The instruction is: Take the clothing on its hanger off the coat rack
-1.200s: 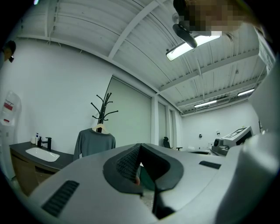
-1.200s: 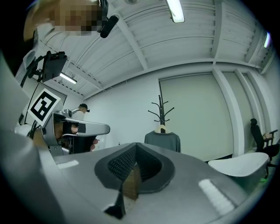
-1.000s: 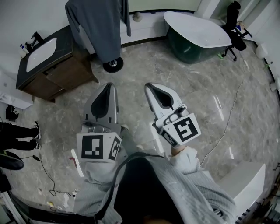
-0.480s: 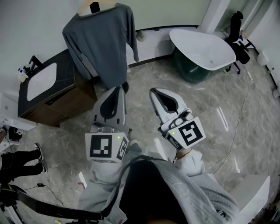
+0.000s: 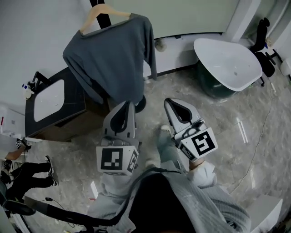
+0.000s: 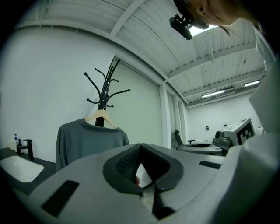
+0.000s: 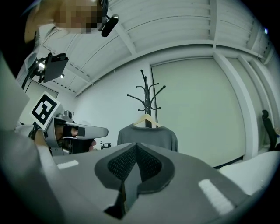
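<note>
Jaws: left gripper [image 5: 127,105] and right gripper [image 5: 171,102] both pressed together, empty, side by side.
Room: grey marbled floor [image 5: 232,136]; vanity sink [image 5: 47,100] left, white bathtub [image 5: 227,63] right.
Sweater [image 5: 109,59]: grey, on wooden hanger [image 5: 103,10] hung on black coat rack [image 6: 104,87], ahead of both jaws, apart from them.
Views: only gripper views show the rack's hooks; only head view shows the floor.

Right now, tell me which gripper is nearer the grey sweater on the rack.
Left. The left gripper points just below the hem of the grey sweater; the right gripper sits farther off to its right.
</note>
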A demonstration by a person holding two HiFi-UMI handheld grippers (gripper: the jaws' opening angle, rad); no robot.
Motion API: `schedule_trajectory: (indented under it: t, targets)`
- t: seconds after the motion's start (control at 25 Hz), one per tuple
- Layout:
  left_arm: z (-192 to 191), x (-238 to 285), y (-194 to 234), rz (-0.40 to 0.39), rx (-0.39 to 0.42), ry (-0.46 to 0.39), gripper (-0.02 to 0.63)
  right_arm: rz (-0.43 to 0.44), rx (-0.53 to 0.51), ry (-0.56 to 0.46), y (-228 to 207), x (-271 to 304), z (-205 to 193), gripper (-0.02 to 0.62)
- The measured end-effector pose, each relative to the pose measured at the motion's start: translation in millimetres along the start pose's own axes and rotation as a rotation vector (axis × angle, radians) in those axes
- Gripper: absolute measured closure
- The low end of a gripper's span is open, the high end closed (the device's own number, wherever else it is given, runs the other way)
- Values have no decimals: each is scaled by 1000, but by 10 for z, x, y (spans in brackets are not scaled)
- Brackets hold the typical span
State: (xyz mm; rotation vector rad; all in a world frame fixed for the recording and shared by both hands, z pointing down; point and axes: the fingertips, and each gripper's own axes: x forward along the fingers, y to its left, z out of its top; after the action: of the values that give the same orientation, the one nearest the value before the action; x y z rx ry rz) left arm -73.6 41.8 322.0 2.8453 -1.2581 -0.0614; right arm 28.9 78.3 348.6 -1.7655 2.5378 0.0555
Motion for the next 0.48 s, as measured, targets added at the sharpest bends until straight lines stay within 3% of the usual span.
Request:
schedule_trajectory:
  t: [0.16,0.48]
  targets:
    - [-40,773,295,72,15,-4,601,68,-2,-16,-636,661,-46,592]
    - [436,1921,923,251,42,-59,601,251,-40,-77,-1615,1955,415,592]
